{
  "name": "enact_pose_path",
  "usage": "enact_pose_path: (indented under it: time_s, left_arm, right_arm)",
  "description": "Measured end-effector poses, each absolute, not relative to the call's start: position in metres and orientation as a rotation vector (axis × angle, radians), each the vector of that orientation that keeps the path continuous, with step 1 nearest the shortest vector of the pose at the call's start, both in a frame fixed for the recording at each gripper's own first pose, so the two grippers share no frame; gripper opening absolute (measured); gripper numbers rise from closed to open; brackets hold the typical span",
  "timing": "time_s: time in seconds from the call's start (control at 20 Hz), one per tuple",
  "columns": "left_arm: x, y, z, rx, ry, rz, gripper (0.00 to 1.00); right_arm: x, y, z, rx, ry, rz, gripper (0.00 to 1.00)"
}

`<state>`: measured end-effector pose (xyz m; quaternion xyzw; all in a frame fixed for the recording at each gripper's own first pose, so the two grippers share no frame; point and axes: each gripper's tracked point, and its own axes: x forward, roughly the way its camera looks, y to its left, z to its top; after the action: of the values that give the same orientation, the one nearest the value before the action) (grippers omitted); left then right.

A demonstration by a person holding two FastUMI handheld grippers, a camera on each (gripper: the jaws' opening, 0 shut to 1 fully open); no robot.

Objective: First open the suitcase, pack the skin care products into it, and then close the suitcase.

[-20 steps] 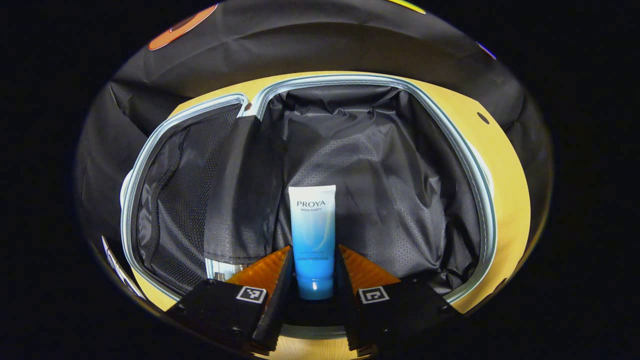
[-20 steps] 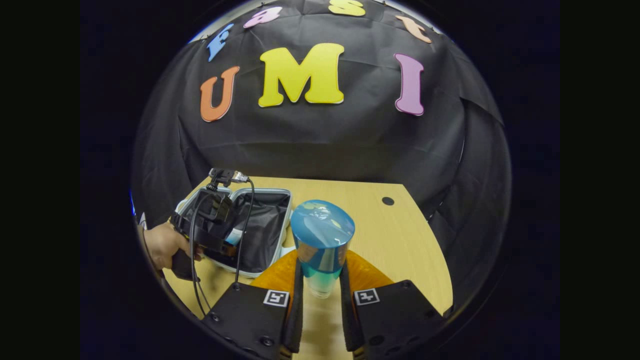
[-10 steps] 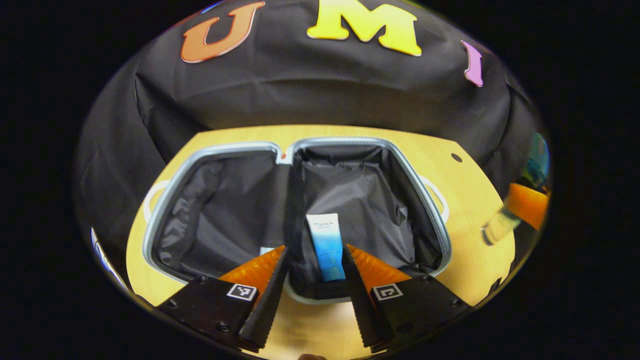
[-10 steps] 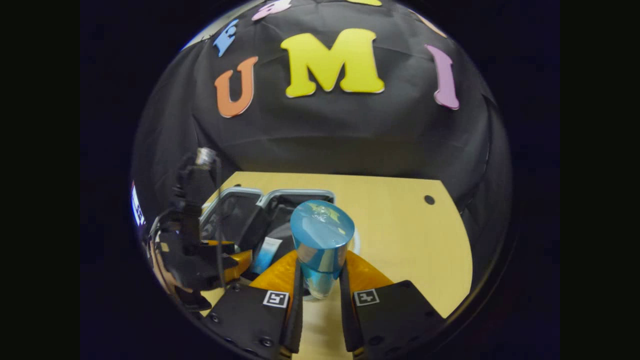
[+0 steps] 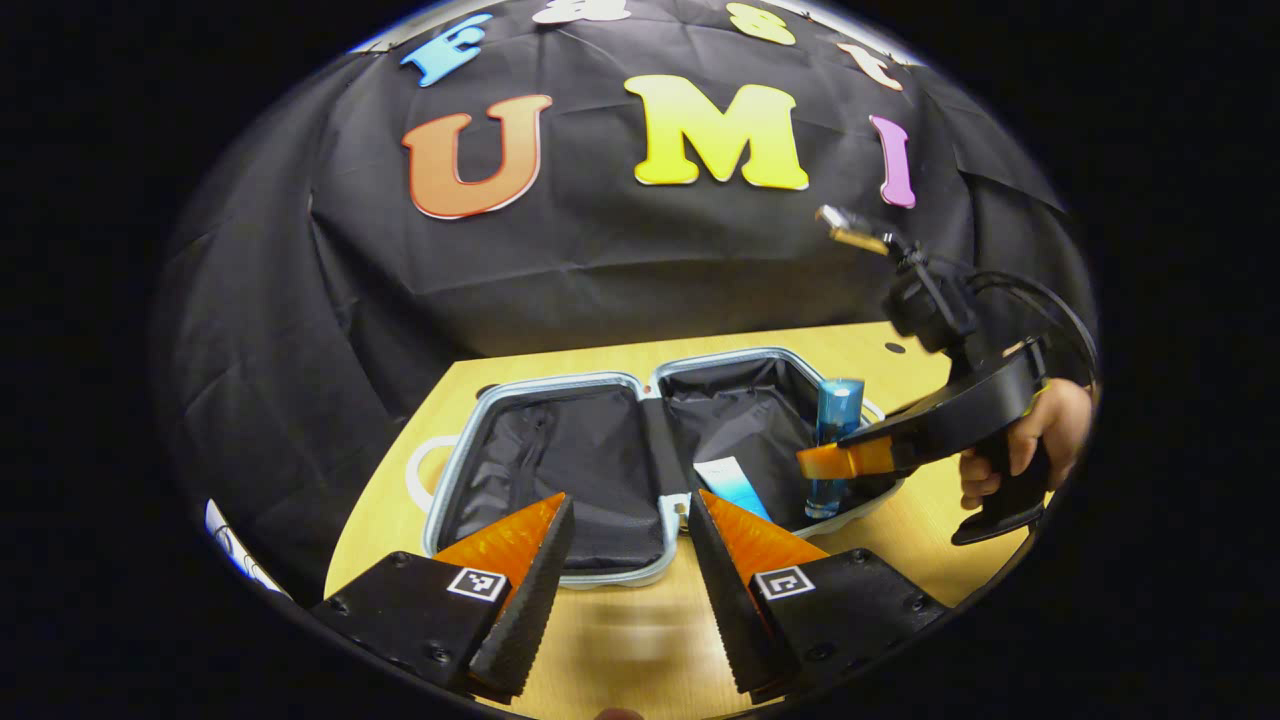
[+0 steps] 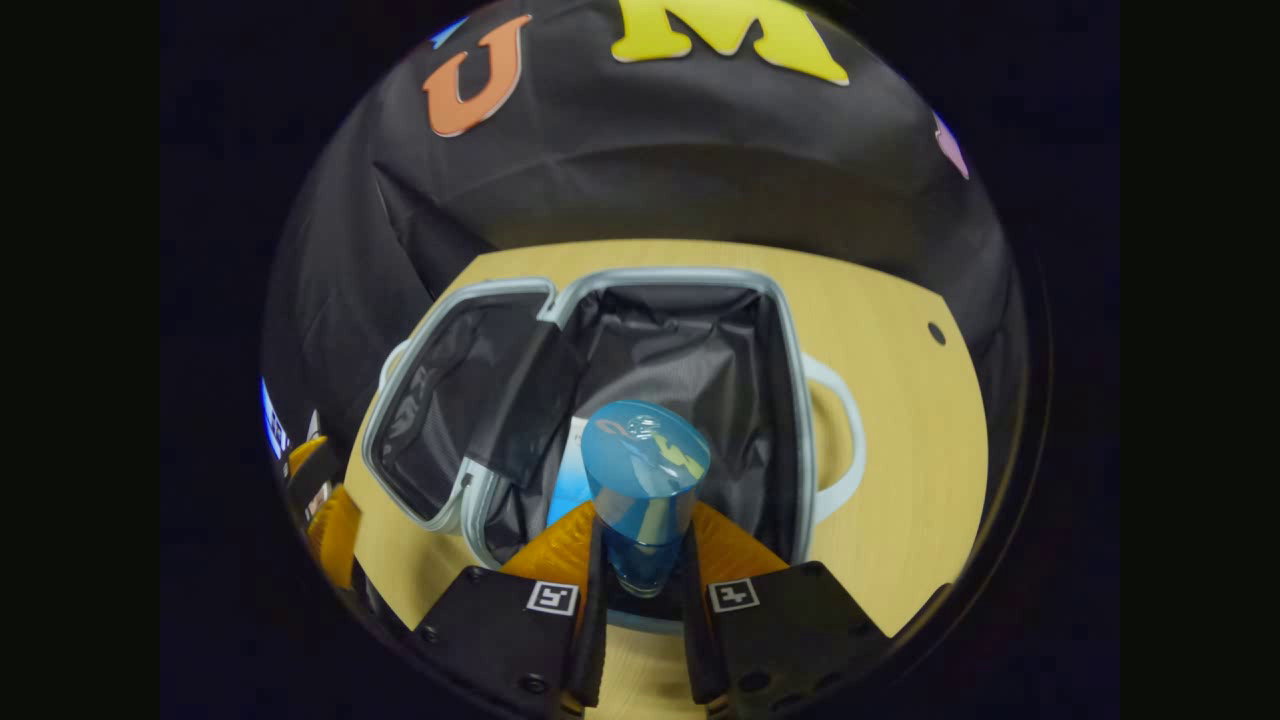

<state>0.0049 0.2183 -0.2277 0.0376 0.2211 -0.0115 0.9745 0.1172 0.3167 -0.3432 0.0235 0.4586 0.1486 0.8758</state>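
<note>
Reading left to right in the left gripper view, our left gripper (image 5: 625, 570) hangs over the near table (image 5: 620, 650) edge with its fingers spread wide and nothing between them. Beyond it the suitcase (image 5: 545, 385) lies open flat, both dark-lined halves up, and a white-and-blue tube (image 5: 735, 490) lies in the right half. Farther right, a hand (image 5: 1030, 440) holds our right gripper (image 5: 830, 462), which pinches a blue bottle (image 5: 835, 445) upright over that same half. In the right gripper view the bottle (image 6: 645, 480) sits squeezed between both fingers (image 6: 590, 600), its domed blue cap toward the camera and its clear lower body in the grip. We judge the risks to be these: the glossy, top-heavy bottle could slip or tip if let go upright, then roll onto the tube; or it could catch the pale rim on the way down. The loose lining looks soft enough to cushion it.
</note>
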Motion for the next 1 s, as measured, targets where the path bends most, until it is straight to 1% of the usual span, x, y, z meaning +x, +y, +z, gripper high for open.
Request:
enact_pose_path:
  time_s: [0.1, 0.3, 0.55, 0.6, 0.65, 0.7, 0.85, 0.95, 1.0]
  left_arm:
    - [0.004, 0.236, -0.214, 0.054, 0.383, 0.0, 0.75]
    - [0.005, 0.272, -0.202, 0.011, 0.348, 0.055, 0.78]
    - [0.011, 0.311, -0.185, -0.011, 0.277, 0.119, 0.79]
    - [0.013, 0.32, -0.183, -0.012, 0.269, 0.137, 0.82]
    - [0.016, 0.328, -0.181, -0.016, 0.261, 0.148, 0.92]
    - [0.014, 0.335, -0.178, -0.017, 0.264, 0.162, 0.88]
    - [0.018, 0.368, -0.18, -0.012, 0.266, 0.225, 0.89]
    - [0.023, 0.388, -0.192, -0.035, 0.287, 0.256, 0.89]
    - [0.025, 0.398, -0.197, -0.045, 0.297, 0.27, 0.89]
  right_arm:
    - [0.122, 0.318, -0.351, 0.061, 1.004, 0.272, 0.3]
    - [0.14, 0.331, -0.36, 0.113, 1.071, 0.232, 0.31]
    - [0.159, 0.329, -0.376, 0.139, 1.132, 0.118, 0.31]
    - [0.156, 0.328, -0.379, 0.134, 1.163, 0.099, 0.33]
    - [0.154, 0.33, -0.384, 0.14, 1.182, 0.087, 0.33]
    - [0.154, 0.331, -0.387, 0.149, 1.192, 0.08, 0.33]
    - [0.144, 0.329, -0.396, 0.145, 1.242, 0.059, 0.34]
    - [0.146, 0.333, -0.396, 0.154, 1.237, 0.067, 0.37]
    - [0.145, 0.332, -0.394, 0.155, 1.238, 0.071, 0.4]
